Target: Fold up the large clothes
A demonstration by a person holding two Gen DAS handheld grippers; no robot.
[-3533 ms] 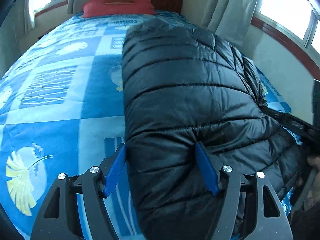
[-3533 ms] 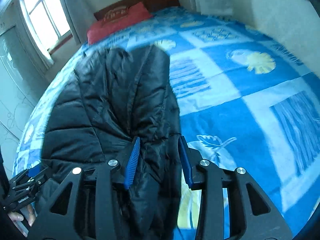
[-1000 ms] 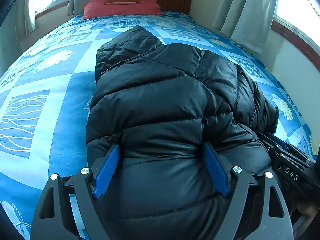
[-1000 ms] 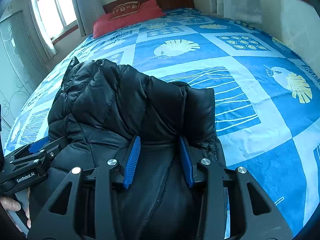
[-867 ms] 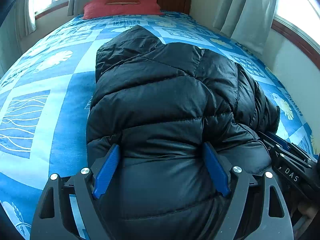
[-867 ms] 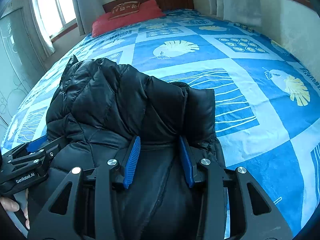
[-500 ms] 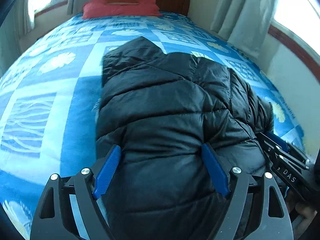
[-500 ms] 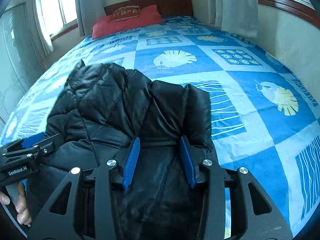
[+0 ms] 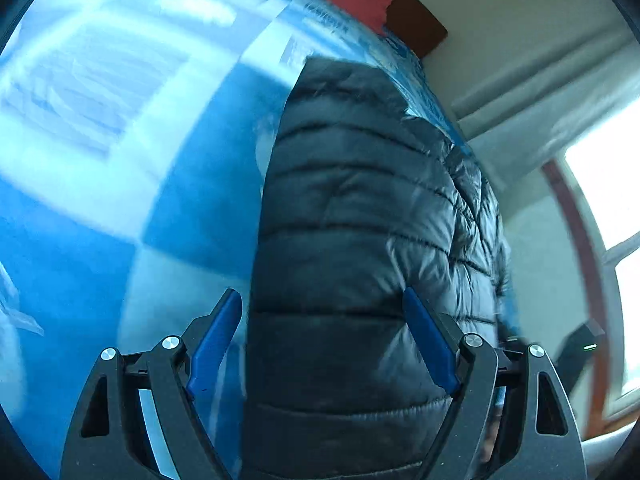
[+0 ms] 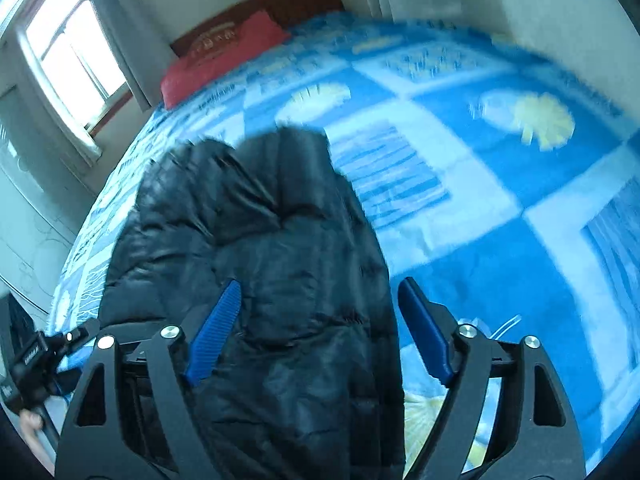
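A black quilted puffer jacket [image 9: 360, 240] lies folded on the blue patterned bed. In the left wrist view my left gripper [image 9: 324, 340] is open, its blue pads spread to either side of the jacket's near end. In the right wrist view the jacket [image 10: 256, 248] fills the lower left, and my right gripper [image 10: 320, 328] is open wide above its near edge, holding nothing. The left gripper's body [image 10: 36, 356] shows at the far left of the right wrist view. Both views are motion-blurred.
The bedspread [image 10: 500, 184] is blue with white squares and yellow shell prints. A red pillow [image 10: 224, 60] lies by the wooden headboard [image 10: 280, 4]. Windows with curtains stand on both sides [image 10: 68, 60]. A wall [image 9: 552, 264] runs close along the bed's right side.
My right gripper, shut on the jacket's edge half a second ago, has opened wide. Both grippers have tilted and swung, blurring the views. The jacket stays on the bed.
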